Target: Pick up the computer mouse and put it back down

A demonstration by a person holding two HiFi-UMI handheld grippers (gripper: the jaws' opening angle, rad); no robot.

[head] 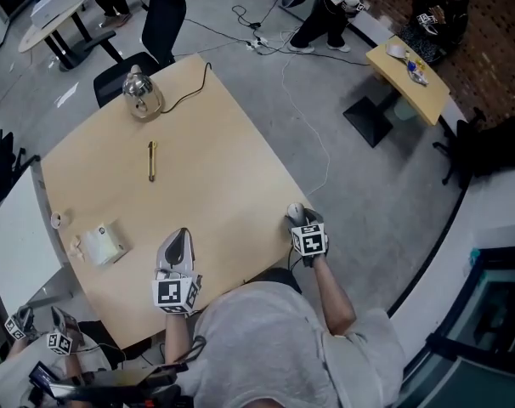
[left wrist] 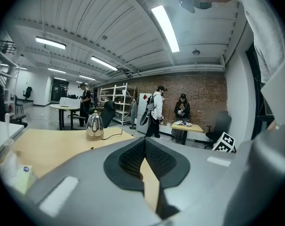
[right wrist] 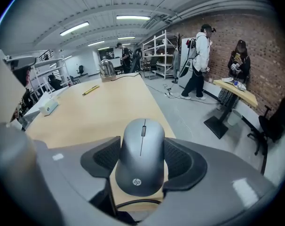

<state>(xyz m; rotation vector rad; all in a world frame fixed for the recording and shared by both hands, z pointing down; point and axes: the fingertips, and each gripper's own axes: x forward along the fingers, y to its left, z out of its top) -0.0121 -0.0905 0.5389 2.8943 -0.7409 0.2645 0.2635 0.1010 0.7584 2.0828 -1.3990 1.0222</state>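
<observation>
A grey computer mouse (right wrist: 141, 159) sits between the dark pads (right wrist: 104, 157) of my right gripper (right wrist: 142, 150), which press on both its sides. In the head view the mouse (head: 296, 212) shows just ahead of the right gripper (head: 302, 220), low over the near right edge of the wooden table (head: 215, 185); whether it touches the tabletop I cannot tell. My left gripper (head: 178, 245) hovers over the table's near side, pointing almost level. In the left gripper view its fingertips (left wrist: 143, 147) meet with nothing between them.
A steel kettle (head: 141, 94) with a black cord stands at the far corner. A gold pen (head: 152, 160) lies mid-table and a white box (head: 104, 245) near the left edge. A black chair (head: 126, 68) stands behind the table. People stand near a small desk (head: 410, 79).
</observation>
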